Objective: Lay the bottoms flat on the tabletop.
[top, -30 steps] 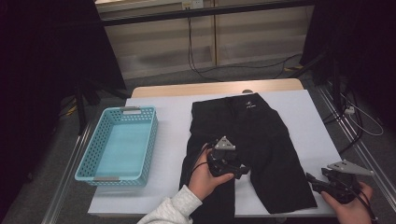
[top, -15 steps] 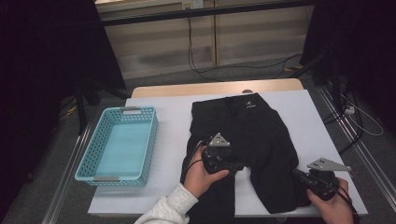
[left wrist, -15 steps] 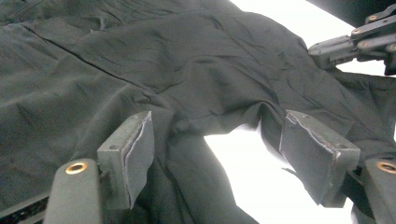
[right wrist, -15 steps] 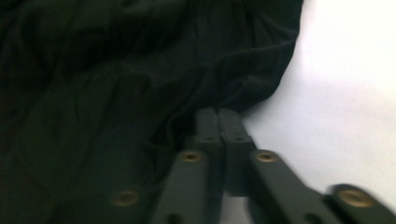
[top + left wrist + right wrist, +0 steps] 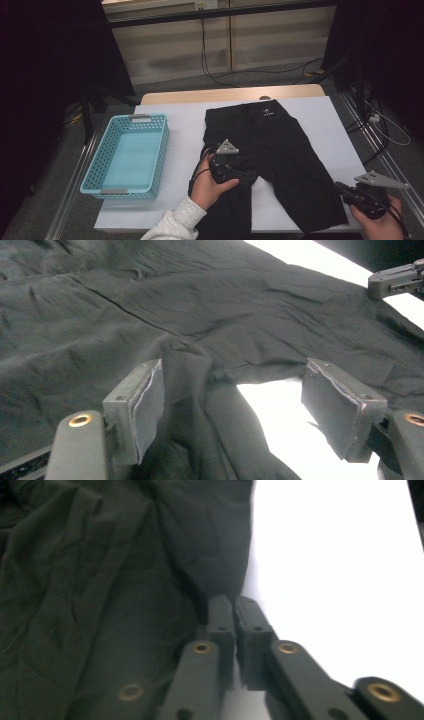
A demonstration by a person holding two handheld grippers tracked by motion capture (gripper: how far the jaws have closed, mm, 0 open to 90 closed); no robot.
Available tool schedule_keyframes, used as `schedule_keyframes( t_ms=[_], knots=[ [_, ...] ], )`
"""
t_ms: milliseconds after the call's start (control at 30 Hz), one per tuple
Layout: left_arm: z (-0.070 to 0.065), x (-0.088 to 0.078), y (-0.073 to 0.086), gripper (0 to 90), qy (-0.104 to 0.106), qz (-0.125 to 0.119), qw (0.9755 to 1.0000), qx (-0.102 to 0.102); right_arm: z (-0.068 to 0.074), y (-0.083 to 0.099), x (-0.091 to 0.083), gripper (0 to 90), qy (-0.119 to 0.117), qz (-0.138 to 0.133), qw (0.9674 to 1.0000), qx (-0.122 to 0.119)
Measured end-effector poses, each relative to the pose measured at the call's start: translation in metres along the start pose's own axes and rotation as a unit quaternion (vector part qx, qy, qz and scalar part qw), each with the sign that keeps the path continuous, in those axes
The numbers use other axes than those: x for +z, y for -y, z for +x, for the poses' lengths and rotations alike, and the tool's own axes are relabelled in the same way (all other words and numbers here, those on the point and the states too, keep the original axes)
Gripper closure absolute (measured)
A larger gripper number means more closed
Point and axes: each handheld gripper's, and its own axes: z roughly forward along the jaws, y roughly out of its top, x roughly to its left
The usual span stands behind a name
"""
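With the shorts (image 5: 280,160) flat on the table (image 5: 185,130), the right gripper (image 5: 234,605), just reopening slightly, looked nearly closed beside the hem, perhaps missing cloth; the left gripper (image 5: 232,390) gaped over the crotch, so lifting risked slippage.

High view: set above the near edge, faced forward and down; the whole surface (image 5: 175,125) is taken in from afar.
Left gripper view: carried low, close over the shorts (image 5: 225,315).
Right gripper view: held close at the shorts' hem.
Shared: the shorts.
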Motion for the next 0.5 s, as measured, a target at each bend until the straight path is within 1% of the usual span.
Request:
schedule_keyframes(
  t_ms=[33, 67, 100, 133, 167, 233, 267, 333, 367, 400, 433, 467, 500],
  knots=[
    [0.000, -0.001, 0.000, 25.7, -0.001, 0.000, 1.0000, 0.000, -0.001, 0.000, -0.001, 79.2, 0.009, 0.004, 1.0000, 0.000],
    [0.001, -0.001, 0.000, 25.7, -0.002, 0.000, 1.0000, -0.001, -0.002, 0.000, -0.001, 79.3, 0.011, 0.005, 0.9999, -0.002],
    [0.001, -0.001, 0.000, 25.6, -0.002, -0.001, 1.0000, -0.002, -0.002, -0.001, -0.001, 78.4, 0.007, 0.004, 1.0000, -0.001],
    [0.002, -0.001, 0.000, 25.6, -0.002, 0.002, 1.0000, 0.001, -0.002, -0.002, -0.001, 76.4, 0.009, -0.002, 1.0000, -0.002],
    [0.002, -0.001, 0.001, 25.6, -0.002, 0.003, 1.0000, -0.002, -0.002, -0.003, 0.000, 73.2, 0.015, -0.005, 0.9999, -0.005],
    [0.003, -0.001, 0.001, 25.3, -0.002, 0.005, 1.0000, -0.004, -0.002, -0.004, 0.004, 68.0, 0.020, -0.002, 0.9998, -0.008],
    [0.004, -0.001, 0.001, 25.2, -0.002, 0.004, 1.0000, -0.005, -0.002, -0.004, 0.007, 65.2, 0.018, 0.001, 0.9998, -0.005],
    [0.006, -0.003, 0.001, 25.0, -0.006, 0.003, 1.0000, -0.005, 0.001, -0.002, 0.013, 63.9, 0.011, 0.009, 0.9998, -0.010],
    [0.007, -0.004, 0.001, 24.8, -0.007, 0.004, 1.0000, -0.006, 0.001, -0.001, 0.017, 65.3, 0.009, 0.019, 0.9997, -0.015],
    [0.008, -0.005, 0.001, 24.5, -0.008, 0.002, 0.9999, -0.008, 0.002, 0.001, 0.020, 71.0, 0.009, 0.025, 0.9996, -0.014],
    [0.008, -0.006, 0.001, 24.5, -0.009, 0.000, 0.9999, -0.009, 0.003, 0.001, 0.021, 82.4, 0.001, 0.018, 0.9998, -0.011],
    [0.009, -0.007, 0.001, 24.3, -0.010, -0.001, 0.9999, -0.010, 0.003, 0.000, 0.020, 88.4, -0.018, 0.025, 0.9995, -0.005],
    [0.010, -0.008, 0.001, 24.3, -0.012, -0.001, 0.9999, -0.012, 0.003, 0.000, 0.019, 89.6, -0.021, 0.027, 0.9994, -0.001]
  ],
)
